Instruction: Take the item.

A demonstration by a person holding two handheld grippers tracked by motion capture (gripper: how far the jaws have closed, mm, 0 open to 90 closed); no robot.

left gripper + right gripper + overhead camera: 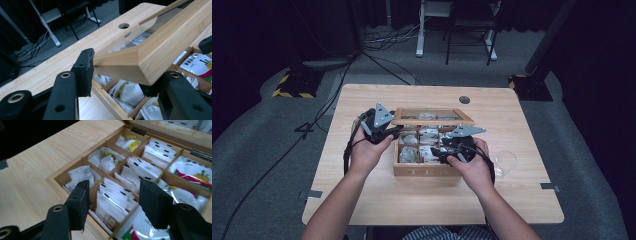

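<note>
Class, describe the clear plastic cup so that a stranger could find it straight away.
Start at the light wooden table and find the tea box in its middle. The plastic cup lies just beyond the box's right side, by the person's right hand. It alone is see-through.

The surface [362, 200] is pale wood with a smooth, matt grain. The tea box [427, 170] is light wood too, and its lid [160, 47] has a glossy clear pane. Inside lie white paper sachets [112, 202] and shiny printed packets [192, 173]. Each claw is matt black plastic.
</note>
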